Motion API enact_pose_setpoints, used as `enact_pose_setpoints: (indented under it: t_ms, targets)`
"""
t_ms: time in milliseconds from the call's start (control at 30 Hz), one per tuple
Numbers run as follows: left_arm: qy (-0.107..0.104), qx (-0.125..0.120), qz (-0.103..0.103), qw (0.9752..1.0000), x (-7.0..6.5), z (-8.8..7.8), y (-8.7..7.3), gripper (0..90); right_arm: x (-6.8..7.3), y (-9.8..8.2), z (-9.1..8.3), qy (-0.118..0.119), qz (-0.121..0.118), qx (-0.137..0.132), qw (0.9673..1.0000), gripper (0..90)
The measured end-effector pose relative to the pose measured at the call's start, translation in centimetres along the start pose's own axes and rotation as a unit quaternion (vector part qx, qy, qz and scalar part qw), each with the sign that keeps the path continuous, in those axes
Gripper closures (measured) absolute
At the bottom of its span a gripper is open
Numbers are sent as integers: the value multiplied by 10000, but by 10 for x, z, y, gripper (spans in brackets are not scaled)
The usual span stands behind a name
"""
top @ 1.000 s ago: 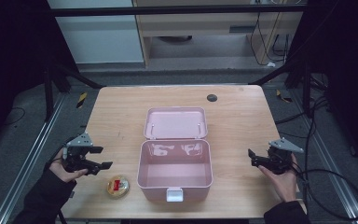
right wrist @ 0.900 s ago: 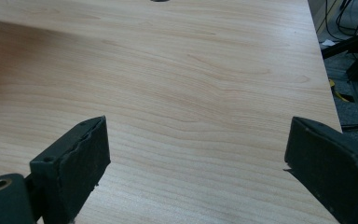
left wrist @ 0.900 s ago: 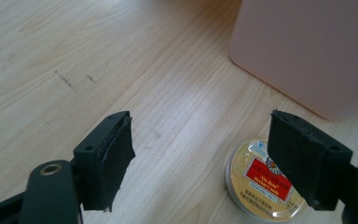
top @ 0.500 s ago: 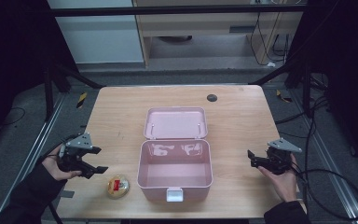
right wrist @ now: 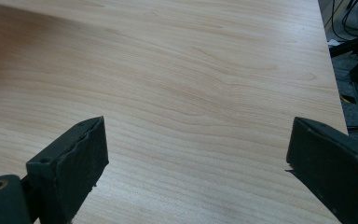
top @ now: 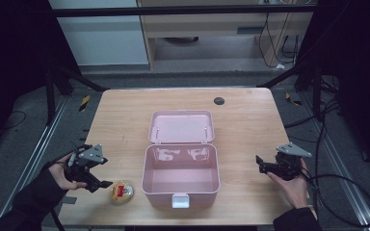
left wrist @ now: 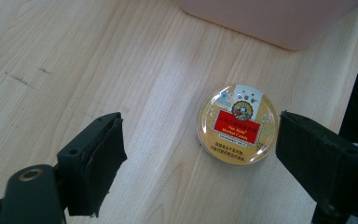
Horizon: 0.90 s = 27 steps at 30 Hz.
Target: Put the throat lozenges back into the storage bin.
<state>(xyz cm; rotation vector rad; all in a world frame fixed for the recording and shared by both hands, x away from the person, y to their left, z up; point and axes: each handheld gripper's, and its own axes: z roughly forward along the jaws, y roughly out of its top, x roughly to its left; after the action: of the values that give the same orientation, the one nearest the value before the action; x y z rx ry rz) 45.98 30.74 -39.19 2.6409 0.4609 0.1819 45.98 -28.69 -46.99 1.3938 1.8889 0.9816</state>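
Pale wooden tabletop [top: 250, 120] lies under your hands. Your left gripper [top: 100, 172] has just been opening its jaws; they stand wide and clear of the round gold tin with a red label [top: 122, 191], which lies flat, lid up, beside the open pink plastic box [top: 181, 175]; being round, it has no long axis. Your right gripper [top: 260, 163] gapes wide over bare wood, holding nothing.

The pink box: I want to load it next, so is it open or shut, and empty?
Open and empty: the pink box has its lid swung back, bare floor inside.
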Motion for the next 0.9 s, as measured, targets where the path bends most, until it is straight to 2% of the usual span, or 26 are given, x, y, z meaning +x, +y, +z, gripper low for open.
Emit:
enact_pose_setpoints:
  t_ms: [367,467,567,900]
  targets:
    - [-132,298,370,9988,-16,20,3,104,1,-1,1,9,-53,48,10000,55]
    - [-171,318,401,9985,-19,27,3,96,2,-1,2,10,-70,64,10000,53]
    - [-183,463,501,9975,-22,34,3,86,2,-1,2,18,-80,83,9999,49]
    - [-209,605,549,9964,-27,49,1,67,3,-2,3,10,-104,126,9999,46]
